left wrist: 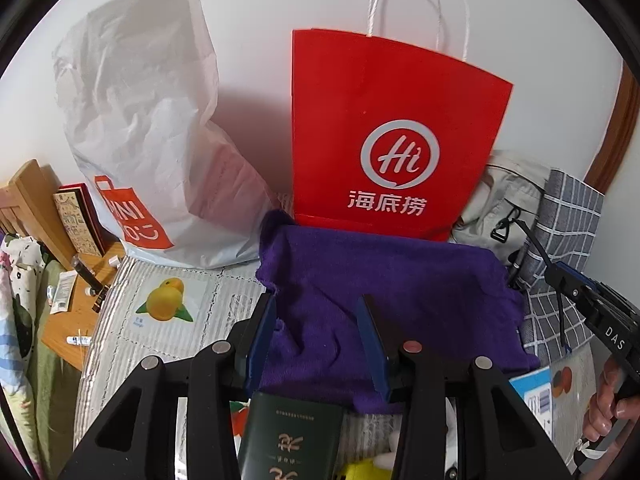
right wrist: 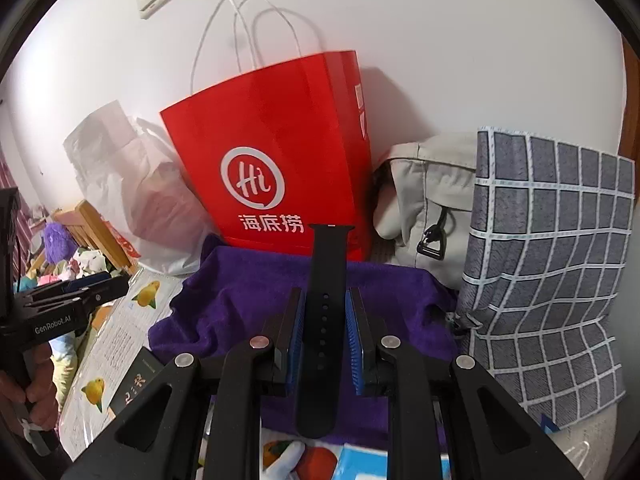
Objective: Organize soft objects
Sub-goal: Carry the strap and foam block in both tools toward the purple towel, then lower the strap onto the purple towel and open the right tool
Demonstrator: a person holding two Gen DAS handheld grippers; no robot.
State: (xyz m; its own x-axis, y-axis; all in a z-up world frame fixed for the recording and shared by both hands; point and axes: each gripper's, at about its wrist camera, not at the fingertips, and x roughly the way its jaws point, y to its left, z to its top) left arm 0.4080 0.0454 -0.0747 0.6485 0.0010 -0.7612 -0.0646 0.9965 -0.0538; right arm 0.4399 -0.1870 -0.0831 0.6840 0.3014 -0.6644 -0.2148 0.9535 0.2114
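Observation:
A purple towel (left wrist: 384, 280) lies crumpled on the bed before a red paper bag (left wrist: 392, 132). My left gripper (left wrist: 320, 304) is open and empty just above the towel's near left part. My right gripper (right wrist: 325, 296) is shut on a black watch strap (right wrist: 326, 312), which stands upright between the blue pads above the towel (right wrist: 240, 300). The right gripper also shows at the right edge of the left wrist view (left wrist: 572, 284), with the strap seen edge-on. The red bag (right wrist: 276, 168) stands behind the strap.
A white plastic bag (left wrist: 148, 132) leans on the wall left of the red bag. A beige backpack (right wrist: 432, 196) and a grey checked cushion (right wrist: 552, 264) sit at the right. A dark green box (left wrist: 288, 436) lies near me. A wooden bedside shelf (left wrist: 76, 312) is at the left.

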